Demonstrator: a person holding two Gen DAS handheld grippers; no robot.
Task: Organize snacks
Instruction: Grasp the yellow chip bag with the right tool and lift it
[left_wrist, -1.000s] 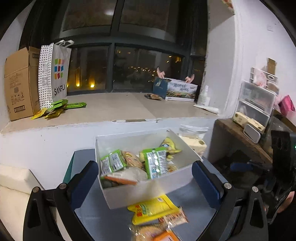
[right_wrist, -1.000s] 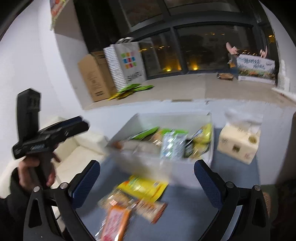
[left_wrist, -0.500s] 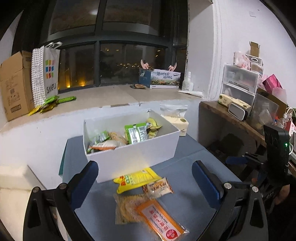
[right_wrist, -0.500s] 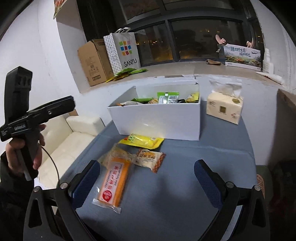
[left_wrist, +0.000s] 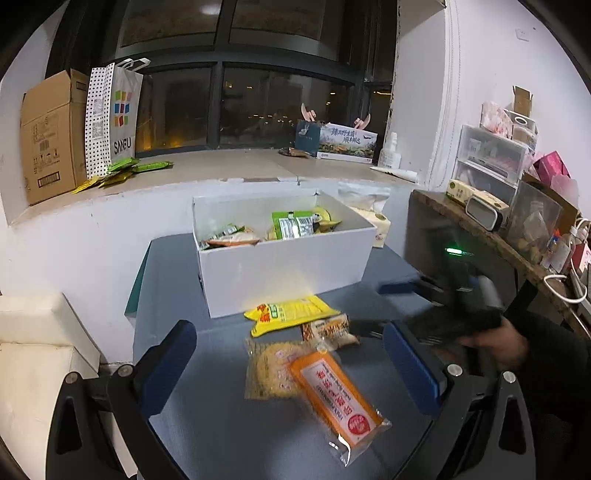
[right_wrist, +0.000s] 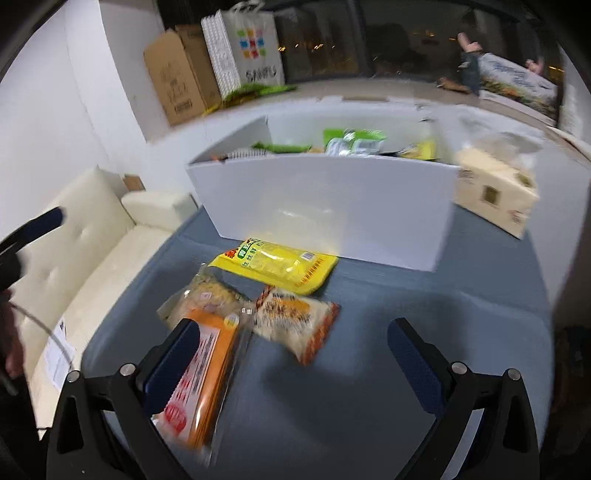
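**Both grippers empty; four packets loose in front of the box**

Your left gripper (left_wrist: 291, 363) hangs over the grey table (left_wrist: 221, 435) with its jaws spread wide and nothing between them. Your right gripper (right_wrist: 295, 358) is likewise wide apart and empty, low over the same packets; its view is blurred, so fine contact cannot be judged.

The white box (left_wrist: 284, 266) stands at the far side of the table and already holds several snacks, green and yellow packs showing above its rim. Four packets lie outside it, just in front of its near wall: the yellow packet (left_wrist: 290, 314) nearest the box, the small brown packet (left_wrist: 330, 330) beside it, and the orange packet (left_wrist: 334, 395) lying partly on top of the clear noodle pack (left_wrist: 267, 369).

In my judgement the loose four await transfer into the box. The orange packet rests uppermost and nearest you, so it is the sensible first lift; taking the noodle pack beneath it first would drag it.
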